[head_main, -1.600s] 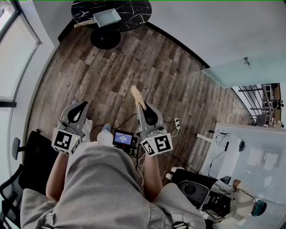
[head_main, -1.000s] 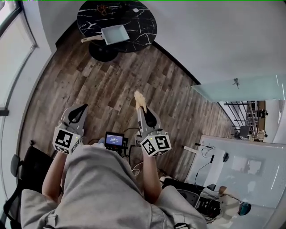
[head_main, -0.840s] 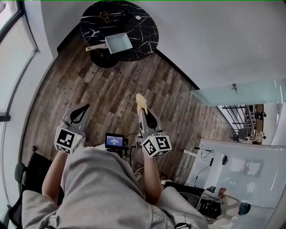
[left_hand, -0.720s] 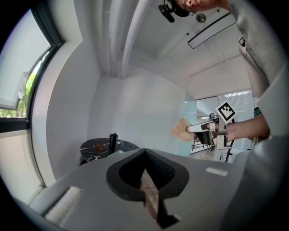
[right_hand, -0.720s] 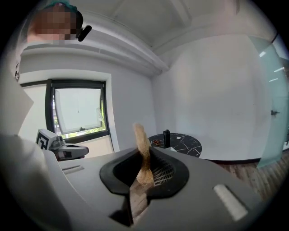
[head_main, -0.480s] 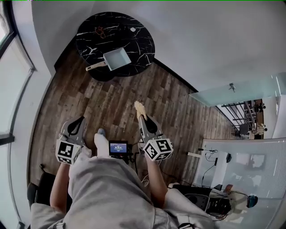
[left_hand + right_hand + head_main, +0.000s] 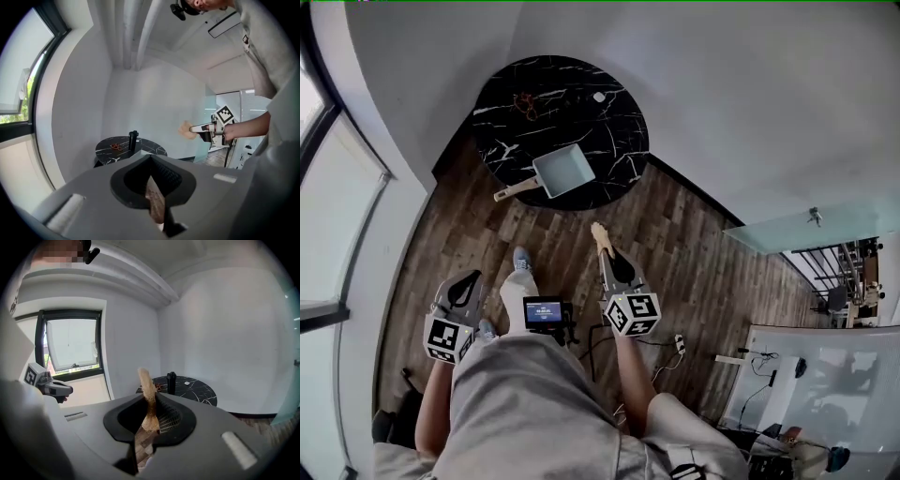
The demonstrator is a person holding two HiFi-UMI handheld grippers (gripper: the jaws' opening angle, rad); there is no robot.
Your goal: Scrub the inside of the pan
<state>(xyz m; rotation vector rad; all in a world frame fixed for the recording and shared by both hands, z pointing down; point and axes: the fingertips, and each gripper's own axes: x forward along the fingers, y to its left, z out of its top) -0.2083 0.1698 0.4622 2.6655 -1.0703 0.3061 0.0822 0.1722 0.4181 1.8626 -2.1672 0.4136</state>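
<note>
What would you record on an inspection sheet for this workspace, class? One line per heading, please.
Surface: round black marble table, standing in a corner.
Job's things: square pan on the table, empty as far as seen; tan scrub pad in the right gripper.
Clutter: dark bottle, small reddish thing, small white thing on the table.
Grippers: left gripper shut, empty; right gripper shut on the scrub pad; both short of the table.
Cables: cable with white plug on the floor.
Surroundings: wooden floor, white walls, window on the left.
</note>
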